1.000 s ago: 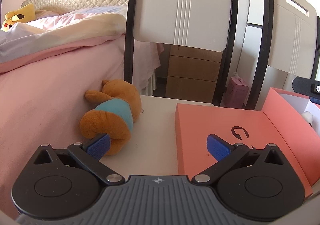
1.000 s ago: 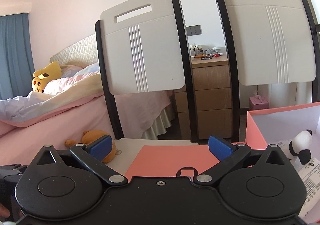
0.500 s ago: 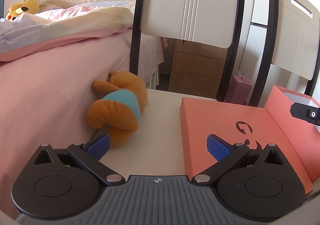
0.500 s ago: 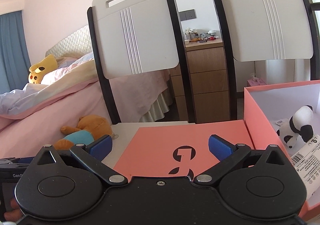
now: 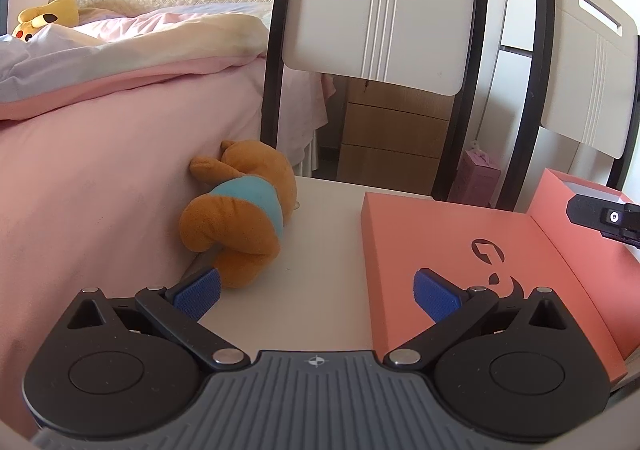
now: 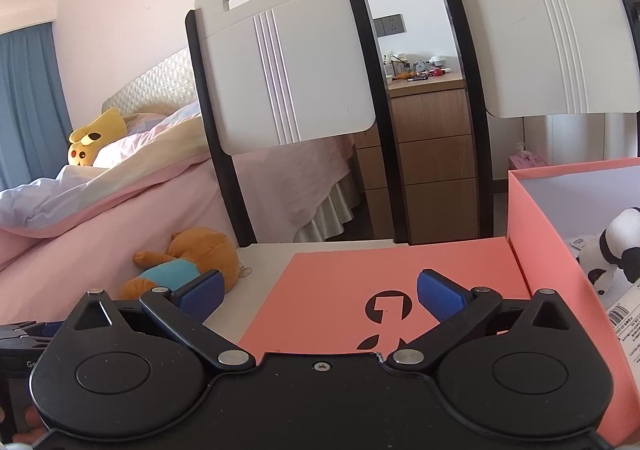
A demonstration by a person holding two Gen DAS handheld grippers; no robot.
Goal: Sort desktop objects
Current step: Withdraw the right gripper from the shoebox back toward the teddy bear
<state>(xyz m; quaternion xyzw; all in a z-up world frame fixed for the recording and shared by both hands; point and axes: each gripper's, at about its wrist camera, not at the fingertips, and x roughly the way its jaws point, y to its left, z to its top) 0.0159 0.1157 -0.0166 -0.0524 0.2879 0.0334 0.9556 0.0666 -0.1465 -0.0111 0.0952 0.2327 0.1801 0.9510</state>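
Observation:
A brown plush bear in a teal shirt [image 5: 240, 218] lies on the white table [image 5: 320, 250] against the pink bed, just beyond my left gripper [image 5: 316, 292], which is open and empty. The bear [image 6: 188, 266] shows at lower left in the right wrist view. A salmon box lid [image 5: 460, 250] lies flat to the right, with the open salmon box [image 6: 544, 250] beside it holding a black-and-white panda plush [image 6: 616, 250] and a barcoded paper. My right gripper [image 6: 320, 294] hovers open over the lid [image 6: 380, 278], holding nothing.
Two white chair backs with black frames [image 5: 376, 6] [image 6: 288, 74] stand at the table's far edge. The pink bed [image 5: 100, 170] runs along the left side, with a yellow plush [image 6: 92, 138] on it. A wooden drawer unit [image 6: 432, 154] sits behind.
Both grippers have pulled back and tilted downward, so the bear, lid and box sit higher and fuller in view. Both stayed open; nothing on the table moved.

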